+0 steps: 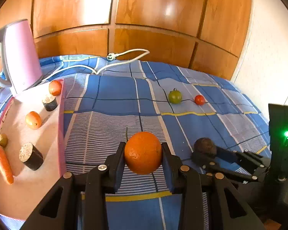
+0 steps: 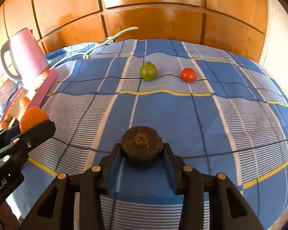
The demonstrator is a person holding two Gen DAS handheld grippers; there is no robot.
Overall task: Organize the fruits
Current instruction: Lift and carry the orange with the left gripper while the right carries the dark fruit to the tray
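My left gripper [image 1: 143,153] is shut on an orange [image 1: 142,152] and holds it above the blue checked cloth [image 1: 115,103]; the orange also shows in the right wrist view [image 2: 33,118]. My right gripper [image 2: 142,149] is shut on a dark brown round fruit [image 2: 141,145], which also shows in the left wrist view [image 1: 205,146]. A green tomato [image 2: 148,71] and a red tomato [image 2: 188,75] lie farther back on the cloth. A pink tray [image 1: 28,134] at the left holds two orange fruits [image 1: 33,120], a carrot [image 1: 2,163], a small green fruit [image 1: 2,139] and two dark cut pieces [image 1: 31,156].
A pink kettle [image 1: 19,57] stands at the back of the tray, its white cord [image 1: 124,57] trailing over the cloth. Wooden cabinet doors [image 1: 144,19] rise behind the table. A white wall [image 1: 268,57] stands at the right.
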